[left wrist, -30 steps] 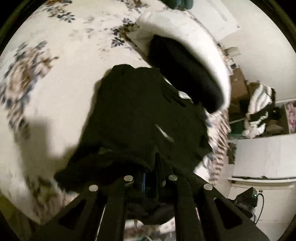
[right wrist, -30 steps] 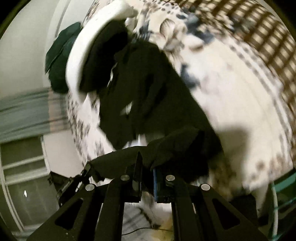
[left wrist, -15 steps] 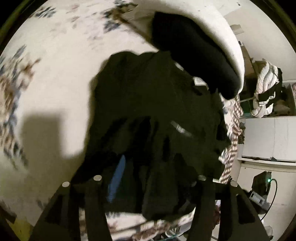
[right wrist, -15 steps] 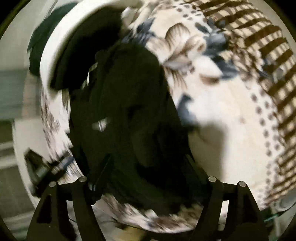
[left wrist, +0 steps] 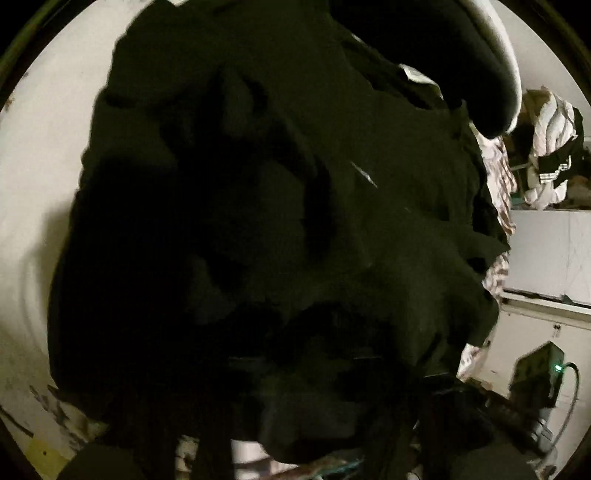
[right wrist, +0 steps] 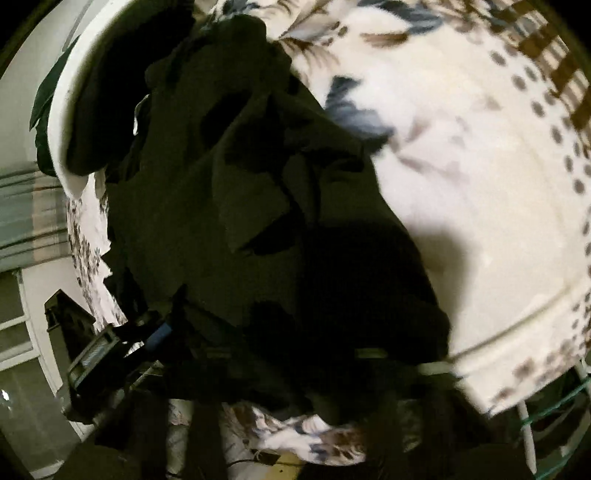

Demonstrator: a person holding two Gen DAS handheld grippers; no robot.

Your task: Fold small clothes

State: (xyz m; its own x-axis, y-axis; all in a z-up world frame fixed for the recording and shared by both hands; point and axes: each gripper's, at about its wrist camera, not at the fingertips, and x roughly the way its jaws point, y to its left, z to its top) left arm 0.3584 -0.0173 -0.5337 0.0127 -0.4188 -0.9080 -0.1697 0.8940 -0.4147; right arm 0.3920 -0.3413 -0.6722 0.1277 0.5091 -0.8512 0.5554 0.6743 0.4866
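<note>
A black garment (left wrist: 277, 203) lies crumpled on the floral bedsheet (left wrist: 33, 155) and fills most of the left wrist view. It also shows in the right wrist view (right wrist: 258, 221), bunched with folds. Both cameras are very close over it. My left gripper's fingers are dark shapes at the bottom of the left wrist view, spread wide, with cloth lying loose between them. My right gripper's fingers are also spread wide at the bottom of the right wrist view, with nothing pinched. The left gripper (right wrist: 159, 334) shows at the garment's left edge in the right wrist view.
A white basket (left wrist: 495, 33) holding another dark cloth (left wrist: 461, 74) sits beyond the garment; it also shows in the right wrist view (right wrist: 59, 122). The bedsheet (right wrist: 461, 184) spreads to the right. White furniture (left wrist: 546, 251) and a pile of clothes (left wrist: 550, 147) stand beside the bed.
Both grippers were shut on the garment's edge a second ago. They have opened wide and let it drop, and both have moved down close onto the cloth.
</note>
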